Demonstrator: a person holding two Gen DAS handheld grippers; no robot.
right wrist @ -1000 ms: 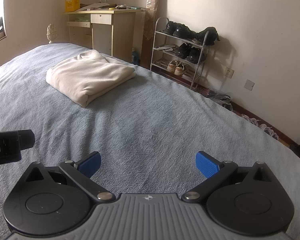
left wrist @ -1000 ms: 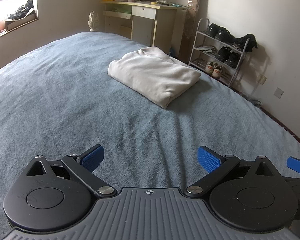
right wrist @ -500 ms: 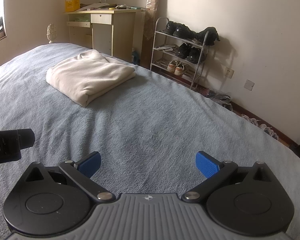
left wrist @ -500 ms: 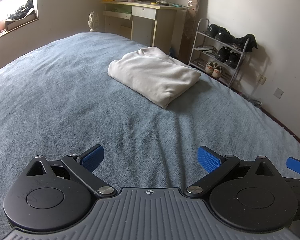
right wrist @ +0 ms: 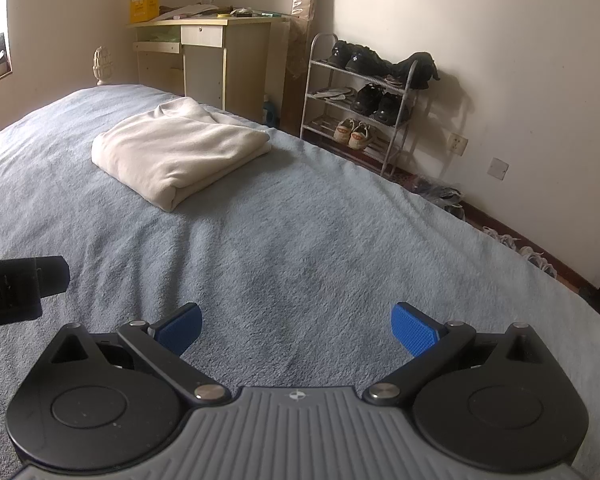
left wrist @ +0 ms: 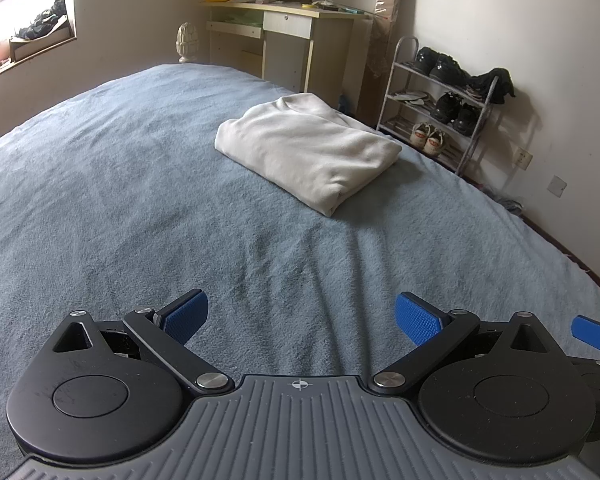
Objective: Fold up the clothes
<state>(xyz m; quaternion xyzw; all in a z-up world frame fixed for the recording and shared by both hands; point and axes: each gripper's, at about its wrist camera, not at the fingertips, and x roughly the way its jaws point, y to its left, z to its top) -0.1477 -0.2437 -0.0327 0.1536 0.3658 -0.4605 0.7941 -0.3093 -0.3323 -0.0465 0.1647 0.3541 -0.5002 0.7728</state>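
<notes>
Nothing's budged in the last second; both left tongs [left wrist: 302, 316] and right tongs [right wrist: 296, 326] hang wide open, empty, over the bed [left wrist: 100, 200]; cream garment [left wrist: 308, 150] sits folded well ahead; folding looks done, so probably back off.

a cream folded garment [left wrist: 308, 152] of soft, matt fleecy cloth is lying in the upper middle of the frame on a blue-grey bed cover [left wrist: 120, 208] with a rough, nubby pile. at the bottom, the left gripper [left wrist: 302, 316] is showing matt black plastic arms, shiny metal pivot pins and textured blue pads [left wrist: 416, 322].
</notes>
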